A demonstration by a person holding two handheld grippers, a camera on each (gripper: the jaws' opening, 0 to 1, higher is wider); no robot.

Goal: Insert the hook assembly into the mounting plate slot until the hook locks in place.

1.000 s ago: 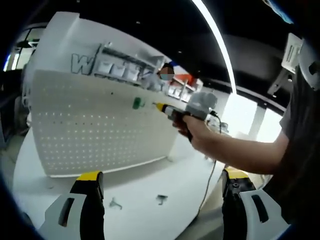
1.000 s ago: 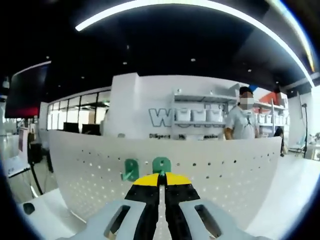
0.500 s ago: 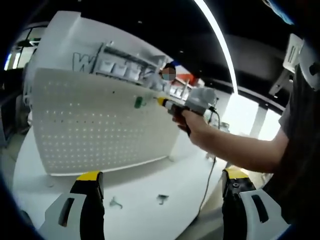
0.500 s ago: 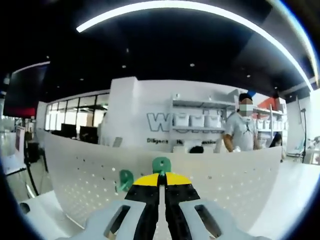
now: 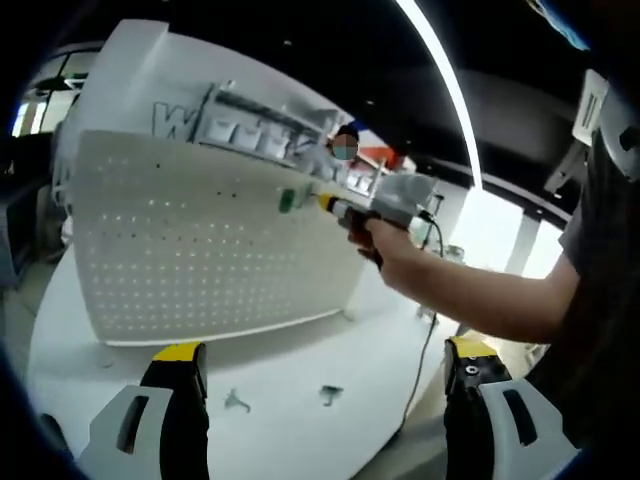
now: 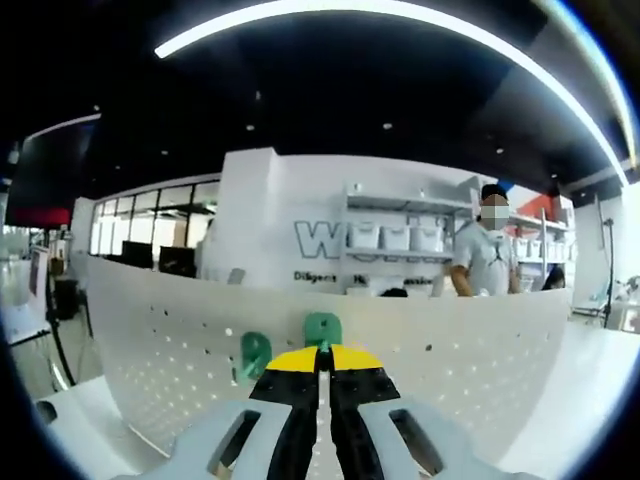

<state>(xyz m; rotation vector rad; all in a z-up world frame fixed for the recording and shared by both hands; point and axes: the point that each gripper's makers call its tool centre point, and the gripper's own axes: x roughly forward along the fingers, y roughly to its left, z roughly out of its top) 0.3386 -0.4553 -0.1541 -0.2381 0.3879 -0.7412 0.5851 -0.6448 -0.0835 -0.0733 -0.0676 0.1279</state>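
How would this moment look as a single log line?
right claw: shut on green hook | at pegboard | another hook mounted | left claw: open

Item count: pegboard, hooks, loose parts.

One white perforated mounting plate stood upright on one white surface. Two green hooks were counted in the right gripper view: one at the tips of the tongs, one on the plate. Two small loose metal parts lay on the surface.
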